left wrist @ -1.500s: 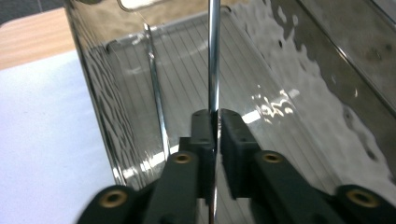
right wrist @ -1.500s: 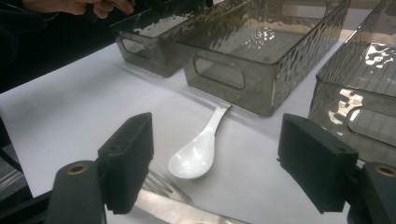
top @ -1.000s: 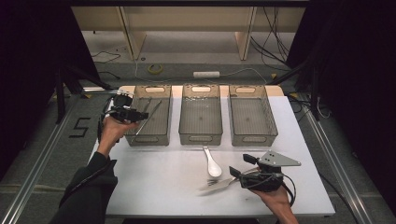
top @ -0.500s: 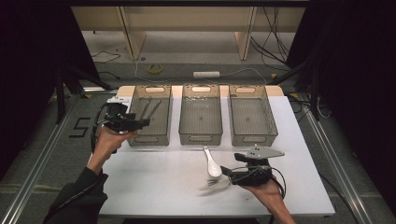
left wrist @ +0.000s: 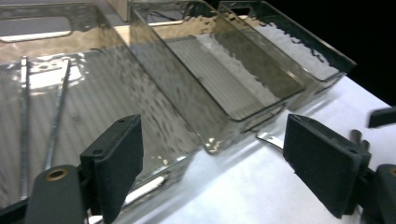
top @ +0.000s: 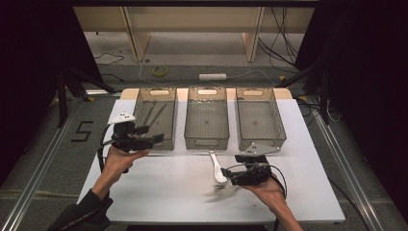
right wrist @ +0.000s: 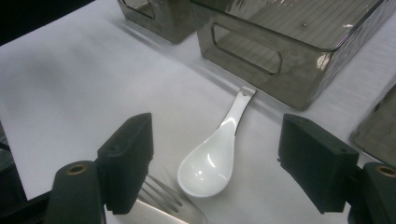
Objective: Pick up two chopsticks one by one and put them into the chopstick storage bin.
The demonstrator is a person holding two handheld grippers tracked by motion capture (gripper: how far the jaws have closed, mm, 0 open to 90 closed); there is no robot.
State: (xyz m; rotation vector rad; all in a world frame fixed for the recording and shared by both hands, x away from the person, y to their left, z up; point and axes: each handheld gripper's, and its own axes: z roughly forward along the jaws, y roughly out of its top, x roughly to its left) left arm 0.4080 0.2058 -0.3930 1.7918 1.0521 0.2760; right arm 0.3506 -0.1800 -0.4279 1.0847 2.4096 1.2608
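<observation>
A white ceramic spoon [top: 217, 168] lies on the white table [top: 159, 192] in front of the middle bin, bowl toward me. A metal fork [top: 222, 189] lies just nearer. My right gripper [top: 231, 176] is open close beside them. In the right gripper view the spoon [right wrist: 210, 161] lies ahead between the wide jaws and the fork tines [right wrist: 163, 203] lie by the left jaw. My left gripper [top: 153, 134] hovers at the near end of the left bin [top: 144, 115]. Its jaws have just been opening and stand open with nothing between them. Two metal chopsticks [left wrist: 56, 112] lie in that bin.
Three clear grey bins stand in a row at the back of the table: left bin [left wrist: 140, 102], middle bin [top: 207, 139], right bin [top: 279, 130]. The middle and right ones show nothing inside. Bare table lies between my two hands.
My left hand has pulled back toward me along the left bin, and its jaws have spread apart. My right hand has shifted left toward the spoon and fork.
</observation>
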